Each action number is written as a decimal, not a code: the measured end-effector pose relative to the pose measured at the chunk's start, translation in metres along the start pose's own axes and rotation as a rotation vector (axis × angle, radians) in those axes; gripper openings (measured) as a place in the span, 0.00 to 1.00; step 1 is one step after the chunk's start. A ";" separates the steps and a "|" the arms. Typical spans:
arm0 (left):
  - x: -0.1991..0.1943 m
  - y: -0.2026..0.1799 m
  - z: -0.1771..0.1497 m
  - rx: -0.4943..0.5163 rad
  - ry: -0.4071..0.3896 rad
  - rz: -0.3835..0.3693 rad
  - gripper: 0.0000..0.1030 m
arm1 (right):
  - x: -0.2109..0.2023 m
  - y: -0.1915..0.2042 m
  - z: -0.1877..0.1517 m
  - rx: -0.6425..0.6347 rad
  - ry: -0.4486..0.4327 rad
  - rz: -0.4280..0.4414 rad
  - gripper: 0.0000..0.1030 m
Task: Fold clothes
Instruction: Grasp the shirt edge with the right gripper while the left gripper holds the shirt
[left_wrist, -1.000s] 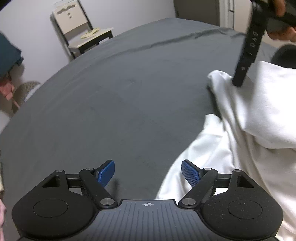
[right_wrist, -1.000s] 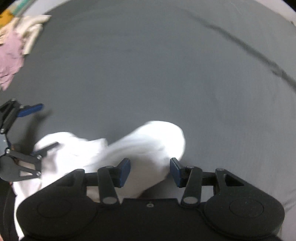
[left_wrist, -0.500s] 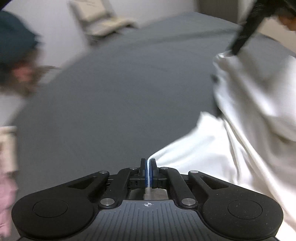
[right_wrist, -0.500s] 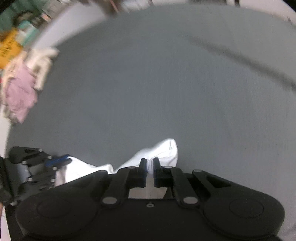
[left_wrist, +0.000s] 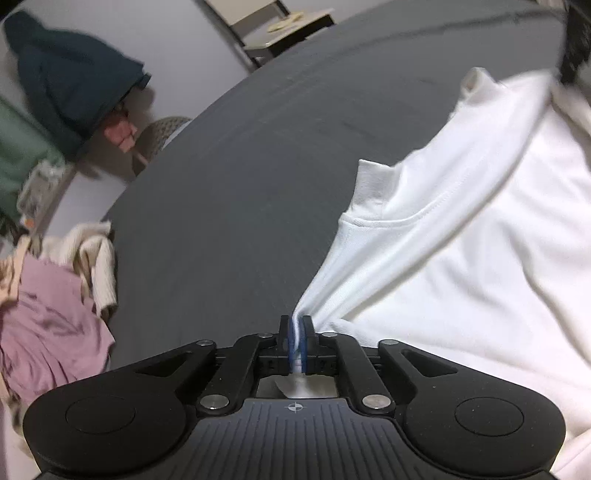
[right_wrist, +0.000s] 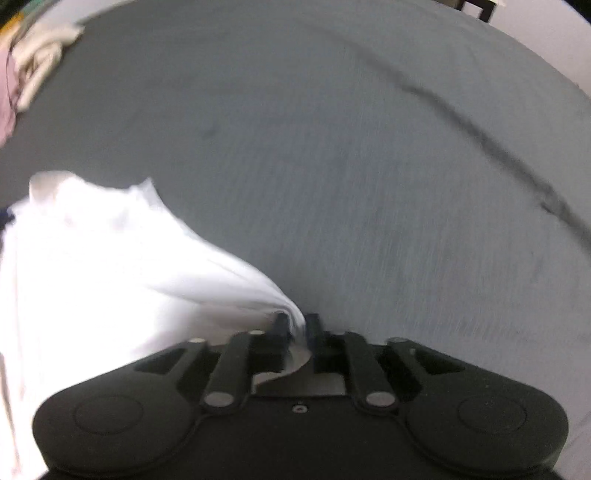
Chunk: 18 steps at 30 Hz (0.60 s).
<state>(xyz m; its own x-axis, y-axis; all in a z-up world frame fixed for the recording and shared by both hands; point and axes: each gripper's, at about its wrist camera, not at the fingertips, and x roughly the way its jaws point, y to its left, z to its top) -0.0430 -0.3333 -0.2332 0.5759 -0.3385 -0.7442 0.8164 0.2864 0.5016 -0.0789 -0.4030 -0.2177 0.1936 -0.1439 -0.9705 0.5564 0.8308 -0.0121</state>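
Stretched over the grey bed (left_wrist: 229, 206), the white garment (left_wrist: 461, 266) runs between both tools — left tool (left_wrist: 296, 341) pinching an edge, right tool (right_wrist: 295, 328) easing apart around blurred cloth — its far side cut off.

I am working in a home bedroom: a bed under a dark grey sheet (left_wrist: 229, 177) is filling both views, a chair (left_wrist: 280, 29) is standing at twelve o'clock, and loose clothes (left_wrist: 55, 295) are piling at nine o'clock.
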 end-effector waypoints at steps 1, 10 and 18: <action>-0.013 0.006 -0.002 -0.001 -0.004 0.003 0.14 | -0.006 0.005 -0.001 -0.045 -0.038 -0.016 0.40; -0.049 0.044 -0.013 -0.007 -0.266 -0.132 0.97 | -0.039 0.044 0.008 -0.446 -0.250 0.092 0.45; -0.023 0.059 -0.002 0.076 -0.218 -0.283 0.54 | -0.010 0.051 0.026 -0.545 -0.107 0.215 0.29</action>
<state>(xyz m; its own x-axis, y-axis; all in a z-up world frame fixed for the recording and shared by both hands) -0.0087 -0.3071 -0.1873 0.3160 -0.5799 -0.7509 0.9408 0.0893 0.3269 -0.0312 -0.3736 -0.2024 0.3523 0.0283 -0.9355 0.0061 0.9994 0.0326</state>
